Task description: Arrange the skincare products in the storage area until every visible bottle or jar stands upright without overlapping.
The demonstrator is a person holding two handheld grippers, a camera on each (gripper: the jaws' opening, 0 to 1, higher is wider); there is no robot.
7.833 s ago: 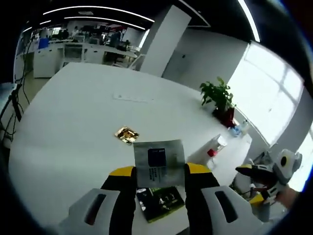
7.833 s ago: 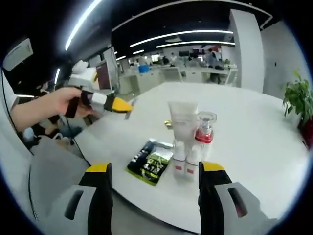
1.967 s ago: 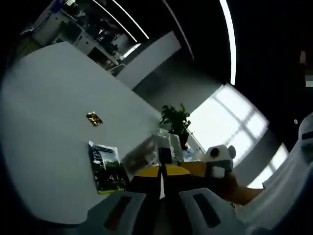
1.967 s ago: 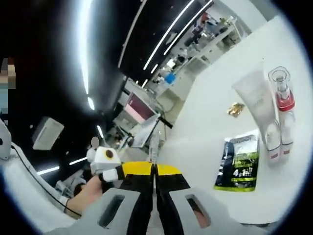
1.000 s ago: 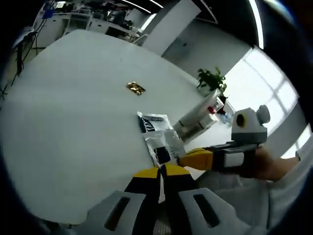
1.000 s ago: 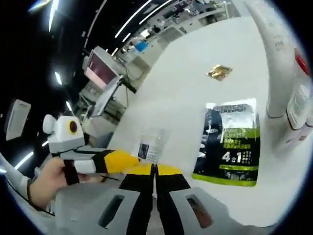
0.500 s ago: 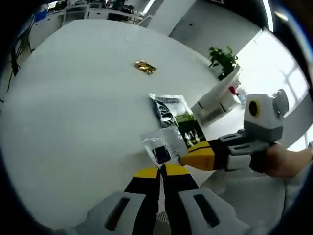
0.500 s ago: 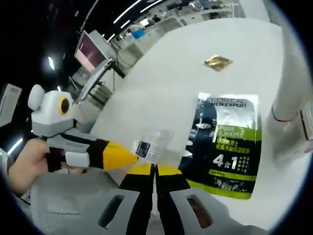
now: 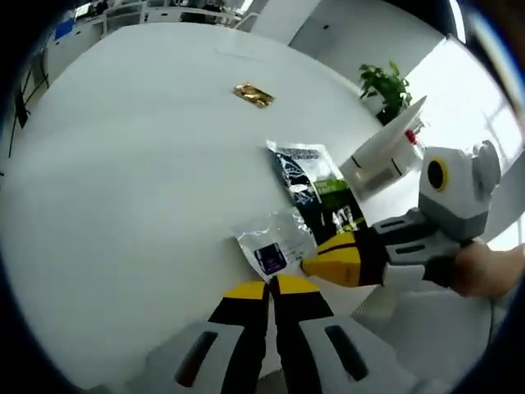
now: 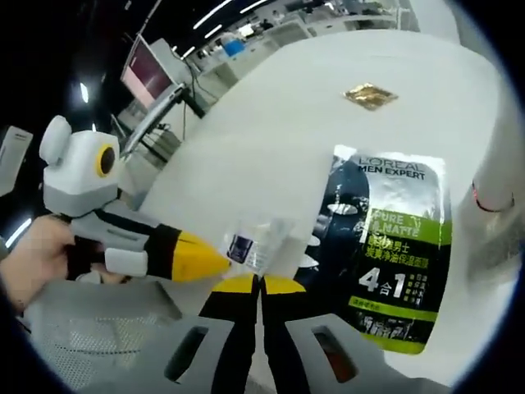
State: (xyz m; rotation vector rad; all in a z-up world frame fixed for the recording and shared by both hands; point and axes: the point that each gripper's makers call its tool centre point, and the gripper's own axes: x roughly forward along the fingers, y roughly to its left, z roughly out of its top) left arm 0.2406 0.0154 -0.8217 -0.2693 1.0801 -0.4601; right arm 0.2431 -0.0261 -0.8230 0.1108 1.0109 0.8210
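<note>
Clear sachet (image 9: 275, 243) lower centre, over white table (image 9: 123, 164) | left gripper (image 9: 271, 289) and right gripper (image 10: 257, 284) both pinched together on its edges | likely light, limp, slippery: grip seams.

Sachet (image 10: 392, 254): "L'OREAL MEN EXPERT"; perhaps "PURE"; "4 1".

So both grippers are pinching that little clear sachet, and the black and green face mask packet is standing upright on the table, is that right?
Not quite. The black and green face mask packet lies flat on the table, not upright; the right gripper view shows its printed face turned up. The rest holds: the left gripper and the right gripper both pinch the clear sachet.
</note>
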